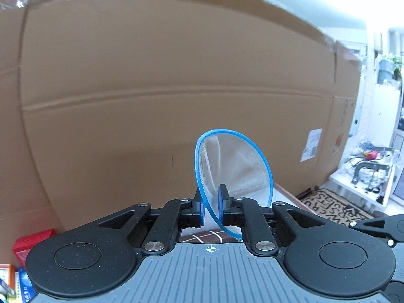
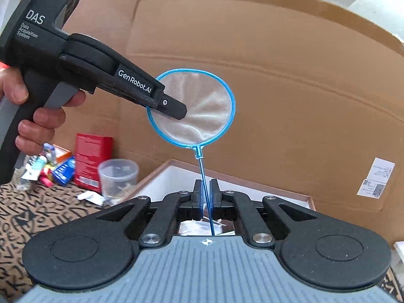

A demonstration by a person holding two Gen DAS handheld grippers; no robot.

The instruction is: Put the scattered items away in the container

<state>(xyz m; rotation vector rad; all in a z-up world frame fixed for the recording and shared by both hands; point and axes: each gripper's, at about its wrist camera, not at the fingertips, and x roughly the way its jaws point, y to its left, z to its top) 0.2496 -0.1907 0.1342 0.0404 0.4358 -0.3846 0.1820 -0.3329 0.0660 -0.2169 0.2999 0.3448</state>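
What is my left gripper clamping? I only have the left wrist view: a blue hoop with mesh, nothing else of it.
Observer: A small fish net. Its thin blue handle runs down into the right gripper, which is shut on it.
Operator: Where does the left one bite?
Observer: The left gripper comes in from the side and pinches the hoop's left rim.
Operator: Anything loose I can't see?
Observer: A clear plastic cup stands on the patterned rug, between a red carton and the white-lined box.
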